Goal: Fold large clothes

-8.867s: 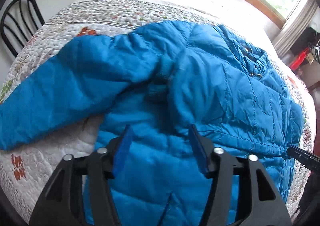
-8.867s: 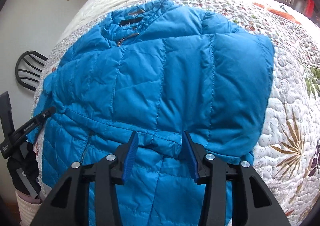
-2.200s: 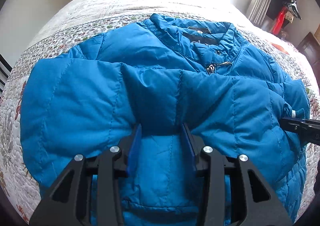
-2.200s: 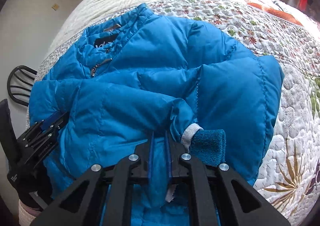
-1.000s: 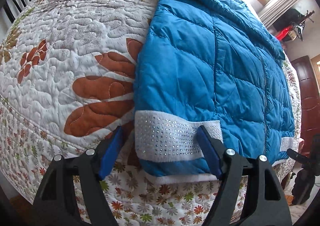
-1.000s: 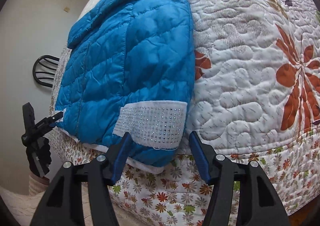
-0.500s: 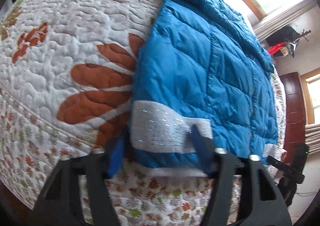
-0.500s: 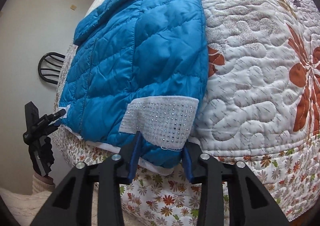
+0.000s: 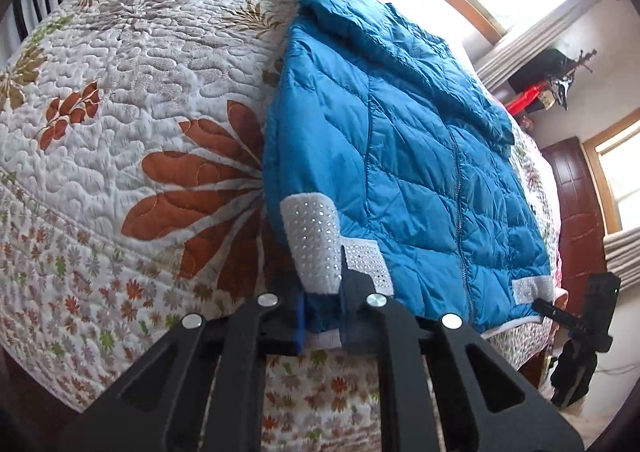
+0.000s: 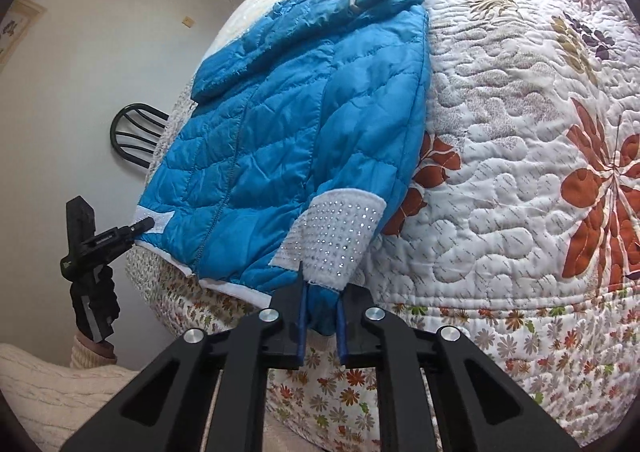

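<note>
The hem of one blue jacket (image 9: pixel 404 156) is pinched at six o'clock by the left gripper (image 9: pixel 322 316) and right gripper (image 10: pixel 320 326), both clamped narrow; two studded white bands (image 10: pixel 332 240) are counted.

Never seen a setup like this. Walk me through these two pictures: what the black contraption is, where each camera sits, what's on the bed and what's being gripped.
There is no robot here: a person holds a two-finger clamp in each hand, each with a wide-angle camera looking along its fingers. One picture comes from the left gripper, the other from the right gripper. A blue puffer jacket lies on a bed under a flowered quilt. Each gripper is shut on a bottom corner of the jacket, by its white studded hem patches. A black chair stands behind.
</note>
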Demonstrator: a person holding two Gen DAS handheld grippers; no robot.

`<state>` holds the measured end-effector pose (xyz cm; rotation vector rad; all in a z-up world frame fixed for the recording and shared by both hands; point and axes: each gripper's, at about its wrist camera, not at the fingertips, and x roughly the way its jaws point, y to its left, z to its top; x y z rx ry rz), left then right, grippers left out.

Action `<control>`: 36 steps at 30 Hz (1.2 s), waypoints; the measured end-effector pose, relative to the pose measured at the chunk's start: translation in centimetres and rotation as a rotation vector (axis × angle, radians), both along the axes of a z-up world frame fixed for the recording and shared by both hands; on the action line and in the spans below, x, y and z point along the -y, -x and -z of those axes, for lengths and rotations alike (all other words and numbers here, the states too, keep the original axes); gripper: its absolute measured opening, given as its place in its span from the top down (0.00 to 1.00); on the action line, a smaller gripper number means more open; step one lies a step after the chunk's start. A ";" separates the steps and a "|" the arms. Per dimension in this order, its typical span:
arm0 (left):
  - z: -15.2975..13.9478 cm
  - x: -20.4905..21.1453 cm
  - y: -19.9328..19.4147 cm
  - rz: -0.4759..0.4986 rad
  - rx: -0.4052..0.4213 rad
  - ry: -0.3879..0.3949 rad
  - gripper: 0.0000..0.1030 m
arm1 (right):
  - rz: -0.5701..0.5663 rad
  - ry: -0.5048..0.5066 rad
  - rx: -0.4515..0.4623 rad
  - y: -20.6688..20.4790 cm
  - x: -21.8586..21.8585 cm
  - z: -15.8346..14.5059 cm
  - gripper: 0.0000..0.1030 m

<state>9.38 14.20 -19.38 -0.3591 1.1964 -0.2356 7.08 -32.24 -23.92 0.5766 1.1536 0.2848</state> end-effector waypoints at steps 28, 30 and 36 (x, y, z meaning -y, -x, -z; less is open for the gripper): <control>-12.8 5.5 -19.3 0.095 0.306 0.113 0.90 | 0.019 -0.115 0.147 -18.5 9.3 -13.0 0.91; -12.4 6.0 -22.6 0.083 0.298 0.122 0.90 | 0.018 -0.113 0.140 -21.7 10.1 -13.1 0.91; -9.3 7.6 -31.9 0.037 0.239 0.106 0.90 | 0.044 -0.147 0.089 -30.5 12.7 -11.0 0.91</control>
